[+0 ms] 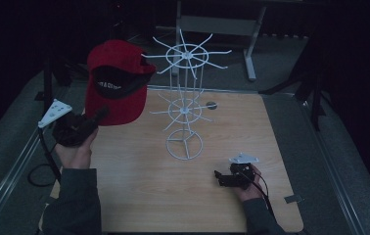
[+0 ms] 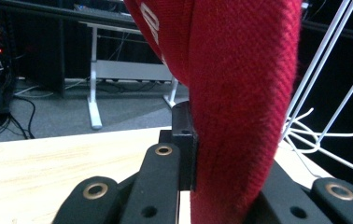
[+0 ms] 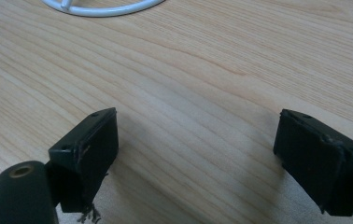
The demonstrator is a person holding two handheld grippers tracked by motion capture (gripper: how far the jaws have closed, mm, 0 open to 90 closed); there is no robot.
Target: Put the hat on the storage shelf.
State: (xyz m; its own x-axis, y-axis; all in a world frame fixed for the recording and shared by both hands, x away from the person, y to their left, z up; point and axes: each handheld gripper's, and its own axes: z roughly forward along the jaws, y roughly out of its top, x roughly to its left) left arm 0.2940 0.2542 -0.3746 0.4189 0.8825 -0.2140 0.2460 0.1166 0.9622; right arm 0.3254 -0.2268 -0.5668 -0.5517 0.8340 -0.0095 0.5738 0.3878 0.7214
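Note:
A red cap (image 1: 117, 81) with a dark underside is held up at the left, above the table. My left gripper (image 1: 97, 116) is shut on its brim. In the left gripper view the red fabric (image 2: 240, 93) runs upright between the jaws, and one black pad (image 2: 184, 140) presses its side. The cap's crown is close to the left arms of a white wire rack (image 1: 185, 98), which stands mid-table. My right gripper (image 1: 220, 177) lies low at the front right. Its jaws (image 3: 198, 149) stand wide open over bare wood, with nothing between them.
The wooden table (image 1: 139, 186) has grey floor around it. The rack's round base ring (image 1: 185, 144) sits just ahead of my right gripper, and its rim (image 3: 104, 9) is seen from there too. A white table frame (image 2: 95, 93) stands in the dark background.

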